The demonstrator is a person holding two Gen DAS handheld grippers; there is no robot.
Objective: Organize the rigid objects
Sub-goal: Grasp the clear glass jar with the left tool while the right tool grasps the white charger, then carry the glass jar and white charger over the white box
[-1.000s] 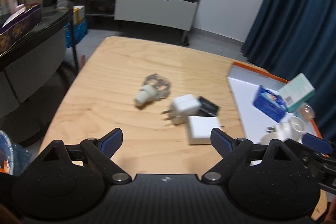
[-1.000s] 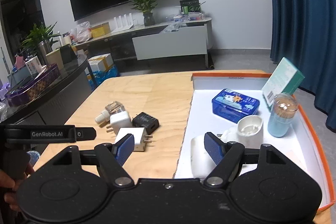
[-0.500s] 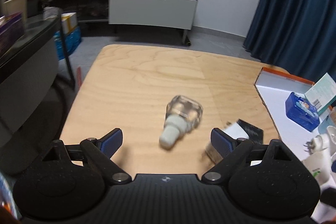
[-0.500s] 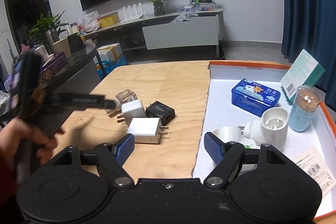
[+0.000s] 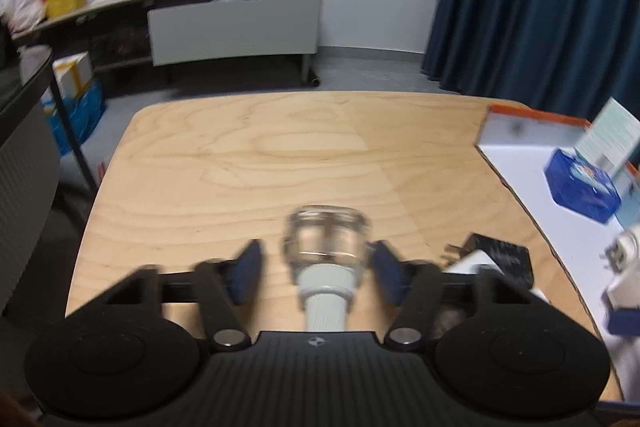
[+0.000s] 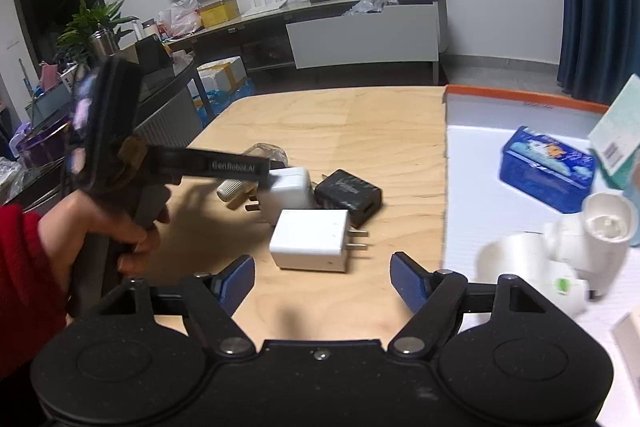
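A clear glass bottle with a white ribbed cap (image 5: 325, 259) lies on the wooden table between the fingers of my left gripper (image 5: 318, 273). The jaws are open around it, with a gap on the left side. In the right wrist view the left gripper (image 6: 224, 167) reaches over the bottle (image 6: 266, 151). A white charger (image 6: 290, 193), a black adapter (image 6: 347, 195) and a flat white plug (image 6: 311, 245) lie together. My right gripper (image 6: 322, 277) is open and empty, just in front of the flat white plug.
A white tray with an orange rim (image 6: 520, 95) sits on the right, holding a blue tin (image 6: 546, 169), a teal box (image 6: 618, 135) and white plastic parts (image 6: 576, 251). A dark round table (image 6: 168, 95) stands to the left.
My left gripper has moved forward onto the bottle and its jaws have narrowed around it. My right gripper has shifted left toward the flat white plug.
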